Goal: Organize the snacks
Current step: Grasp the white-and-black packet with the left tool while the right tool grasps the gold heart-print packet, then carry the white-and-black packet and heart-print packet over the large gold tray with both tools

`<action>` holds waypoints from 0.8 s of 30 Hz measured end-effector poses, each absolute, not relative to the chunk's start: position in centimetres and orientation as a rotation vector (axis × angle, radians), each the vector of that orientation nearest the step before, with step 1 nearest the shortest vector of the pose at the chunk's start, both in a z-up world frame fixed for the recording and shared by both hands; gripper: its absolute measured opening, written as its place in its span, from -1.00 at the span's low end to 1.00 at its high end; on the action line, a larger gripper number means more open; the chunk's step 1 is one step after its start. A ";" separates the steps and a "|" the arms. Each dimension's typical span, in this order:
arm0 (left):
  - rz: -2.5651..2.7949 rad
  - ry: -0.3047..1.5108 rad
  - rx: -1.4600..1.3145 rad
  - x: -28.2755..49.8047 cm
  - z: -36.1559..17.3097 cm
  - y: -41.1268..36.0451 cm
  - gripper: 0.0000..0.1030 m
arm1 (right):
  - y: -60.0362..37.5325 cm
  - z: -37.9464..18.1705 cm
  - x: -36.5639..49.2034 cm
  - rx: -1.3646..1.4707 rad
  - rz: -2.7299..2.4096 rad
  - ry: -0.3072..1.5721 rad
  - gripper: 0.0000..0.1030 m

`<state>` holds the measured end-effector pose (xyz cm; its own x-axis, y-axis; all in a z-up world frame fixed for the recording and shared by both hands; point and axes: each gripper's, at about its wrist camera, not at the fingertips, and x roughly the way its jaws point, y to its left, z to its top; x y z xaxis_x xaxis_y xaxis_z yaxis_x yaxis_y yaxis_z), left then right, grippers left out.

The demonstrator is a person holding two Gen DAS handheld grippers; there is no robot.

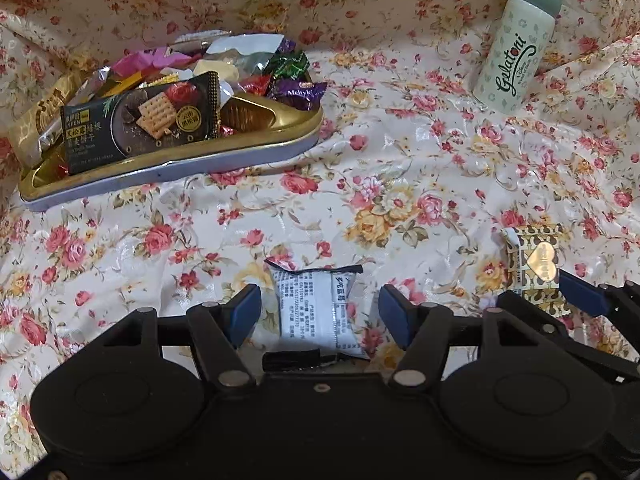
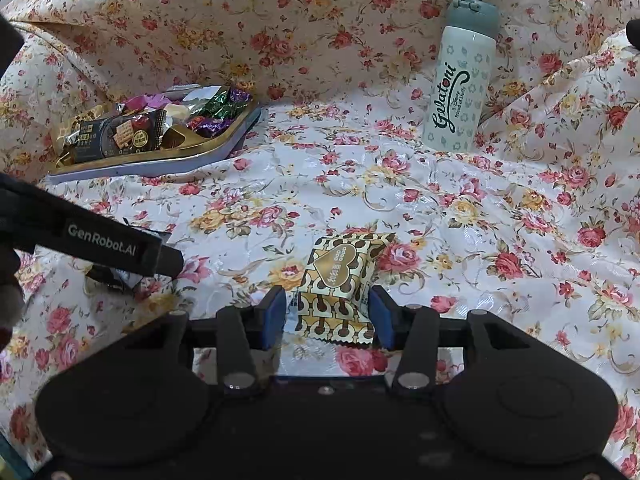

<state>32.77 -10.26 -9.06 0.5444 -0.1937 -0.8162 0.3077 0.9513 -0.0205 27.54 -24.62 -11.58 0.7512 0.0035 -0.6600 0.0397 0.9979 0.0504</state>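
On the floral tablecloth (image 1: 400,168), the left gripper (image 1: 316,308) straddles a white printed snack packet (image 1: 314,308), jaws spread, pads clear of it. The right gripper (image 2: 326,316) brackets a gold heart-patterned packet (image 2: 344,280), apparently unclenched. The gold snack tray (image 1: 240,152) sits well apart and heaped; slick wrappers may squirt sideways under uneven pinches, or slide off that pile.

**Surface check: floral cloth, four things on it**

I see a surface covered by a wrinkled floral cloth (image 2: 400,184), shiny in spots. Lying on it: a gold tray (image 1: 256,148) of snacks at far left, a white Gelatoni bottle (image 2: 460,92) upright at far right, a white printed packet (image 1: 312,308) near me, and a gold heart-pattern packet (image 2: 340,280) well apart from it.
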 end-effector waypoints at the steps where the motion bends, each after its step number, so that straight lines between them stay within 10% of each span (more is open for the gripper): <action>1: -0.302 0.949 0.125 32.8 -9.1 -10.1 0.29 | -24.6 -11.6 27.5 0.063 -0.019 0.721 -0.03; 10: -0.325 0.930 0.090 33.2 -8.7 -8.7 -0.14 | -24.7 -11.6 27.8 0.108 -0.034 0.727 0.02; 24: -0.326 0.886 0.133 32.5 -9.2 -9.0 -0.15 | -23.8 -11.0 30.5 0.132 -0.148 0.779 0.03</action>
